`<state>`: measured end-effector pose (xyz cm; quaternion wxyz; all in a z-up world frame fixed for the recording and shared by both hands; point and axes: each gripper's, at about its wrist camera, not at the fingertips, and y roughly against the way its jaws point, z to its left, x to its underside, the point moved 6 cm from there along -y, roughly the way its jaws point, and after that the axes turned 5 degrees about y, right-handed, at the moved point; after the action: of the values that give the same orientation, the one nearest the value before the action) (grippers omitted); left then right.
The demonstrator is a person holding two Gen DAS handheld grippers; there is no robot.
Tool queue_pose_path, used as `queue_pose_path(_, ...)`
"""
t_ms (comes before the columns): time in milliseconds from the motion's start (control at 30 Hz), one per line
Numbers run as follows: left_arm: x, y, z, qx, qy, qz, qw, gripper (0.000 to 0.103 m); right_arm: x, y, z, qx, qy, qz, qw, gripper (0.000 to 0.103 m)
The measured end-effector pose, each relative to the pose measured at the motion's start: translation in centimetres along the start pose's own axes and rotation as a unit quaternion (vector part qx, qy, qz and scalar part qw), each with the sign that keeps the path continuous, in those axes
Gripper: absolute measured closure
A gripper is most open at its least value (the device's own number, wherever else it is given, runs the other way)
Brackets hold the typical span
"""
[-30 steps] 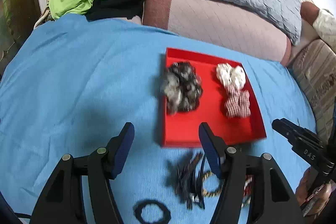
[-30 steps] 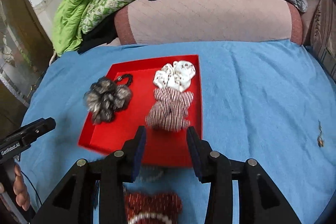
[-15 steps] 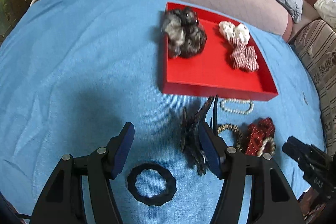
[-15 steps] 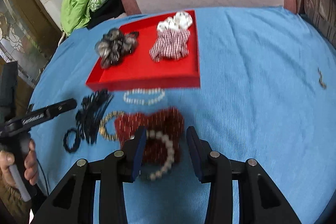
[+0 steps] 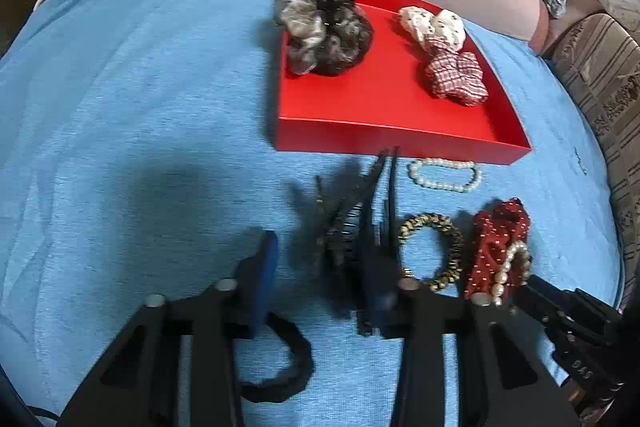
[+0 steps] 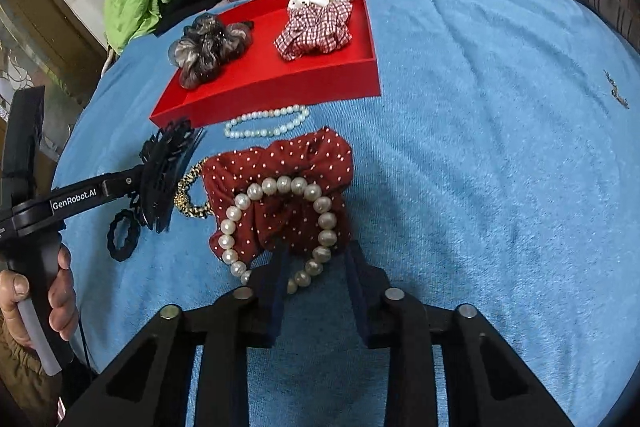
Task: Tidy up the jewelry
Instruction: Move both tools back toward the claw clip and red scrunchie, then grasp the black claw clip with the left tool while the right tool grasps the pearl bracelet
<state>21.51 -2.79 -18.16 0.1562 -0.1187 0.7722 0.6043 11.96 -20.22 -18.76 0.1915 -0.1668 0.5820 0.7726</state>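
Both grippers have come down toward the blue cloth point(image 6: 480, 147) since a second ago, so the red tray point(image 5: 384, 139) now sits farther up in each view. Left gripper point(image 5: 320, 267): its jaws are closing, with the black hair clip point(image 5: 352, 223) between them, blurred, and whether the pads press it cannot be told. A black hair tie point(image 5: 288, 367) lies on the cloth under its left finger. Right gripper point(image 6: 316, 263): its jaws are closing around the near side of a large pearl bracelet point(image 6: 276, 223), which lies on a dark red dotted scrunchie point(image 6: 280, 171); the pads are just beside the beads, not yet pressing. A small pearl bracelet point(image 6: 266, 121) lies just in front of the tray's near edge, and a gold-and-black hair tie point(image 5: 434, 251) lies between clip and scrunchie. Inside the tray are a grey scrunchie point(image 5: 324, 31) at the left, and a white one point(image 5: 434, 25) and a red checked one point(image 5: 456, 75) at the right.
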Motion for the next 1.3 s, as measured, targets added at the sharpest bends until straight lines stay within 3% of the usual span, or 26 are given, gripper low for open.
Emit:
queue_pose_path(67,0.1,0.1,-0.5,0.008,-0.001,0.001,1.0,0.086,0.1,0.0,0.0,0.007,0.0,-0.002,1.0,0.078)
queue_pose_path(167,0.2,0.2,-1.0,0.002,-0.006,-0.004,1.0,0.087,0.1,0.1,-0.1,0.004,-0.006,-0.003,1.0,0.09)
queue_pose_path(267,0.3,0.6,-1.1,0.004,-0.007,-0.006,0.9999,0.087,0.1,0.2,-0.1,0.003,-0.007,-0.005,1.0,0.091)
queue_pose_path(367,0.5,1.7,-1.1,0.013,-0.003,-0.013,0.9998,0.087,0.0,0.8,0.0,0.003,-0.005,-0.013,1.0,0.102)
queue_pose_path(700,1.0,4.7,-2.1,0.034,-0.009,-0.034,0.9988,0.087,0.0,1.6,-0.1,-0.015,-0.025,-0.017,0.999,0.101)
queue_pose_path(900,1.3,3.7,-2.8,0.032,-0.017,-0.027,0.999,0.087,0.3,0.3,-0.3,-0.025,-0.05,-0.005,0.998,0.096)
queue_pose_path(1100,1.5,2.2,-2.6,0.018,-0.017,-0.017,0.9995,0.086,0.1,-0.3,0.5,-0.012,-0.044,-0.006,0.999,0.075)
queue_pose_path(1233,1.5,1.2,-2.4,0.017,-0.012,-0.01,0.9997,0.086,0.2,-0.7,1.2,0.025,-0.023,-0.008,0.999,0.075)
queue_pose_path(1267,1.6,1.1,-2.4,0.018,-0.012,-0.009,0.9997,0.086,0.2,-0.7,1.4,0.035,-0.016,-0.009,0.999,0.078)
queue_pose_path(1300,1.6,1.1,-2.5,0.019,-0.011,-0.01,0.9997,0.087,0.3,-0.7,1.4,0.049,-0.007,-0.01,0.999,0.089)
